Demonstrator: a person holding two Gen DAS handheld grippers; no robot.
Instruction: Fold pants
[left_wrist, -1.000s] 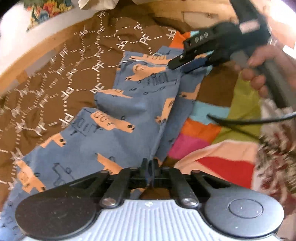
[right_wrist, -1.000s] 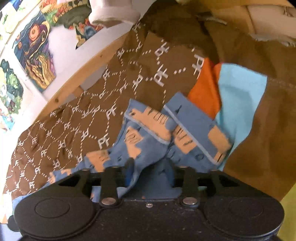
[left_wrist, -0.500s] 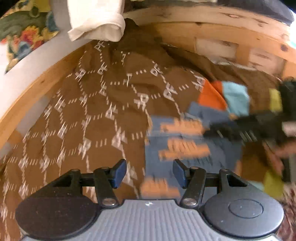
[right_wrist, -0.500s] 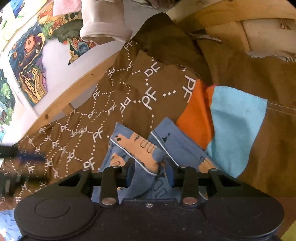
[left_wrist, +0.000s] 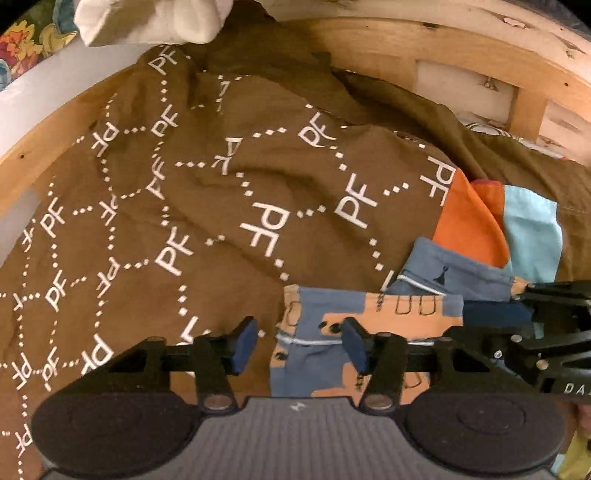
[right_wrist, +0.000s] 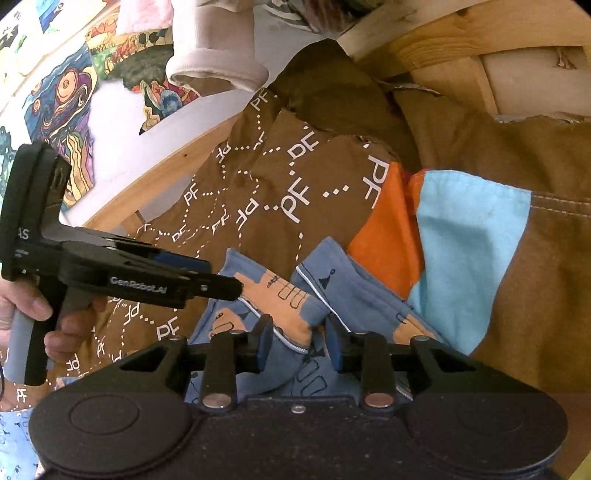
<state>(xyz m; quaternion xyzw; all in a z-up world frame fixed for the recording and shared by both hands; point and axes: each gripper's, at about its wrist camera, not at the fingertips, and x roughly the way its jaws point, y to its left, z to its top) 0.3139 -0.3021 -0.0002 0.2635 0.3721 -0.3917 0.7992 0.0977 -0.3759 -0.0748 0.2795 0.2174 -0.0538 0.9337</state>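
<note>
The pants (left_wrist: 369, 317) lie on the brown blanket (left_wrist: 229, 206) near the bed's wooden edge. The left gripper (left_wrist: 299, 341), its fingers just narrowing, stands open over them; the right gripper (right_wrist: 300, 341) clamps a fold.

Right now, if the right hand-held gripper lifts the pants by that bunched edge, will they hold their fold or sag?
Likely sag: the pants are thin printed cloth, already creased and bunched between the right hand-held gripper fingers. Probably light, since a small pinch gathers them. The fold may slip open, as the left hand-held gripper stands open over it.
</note>
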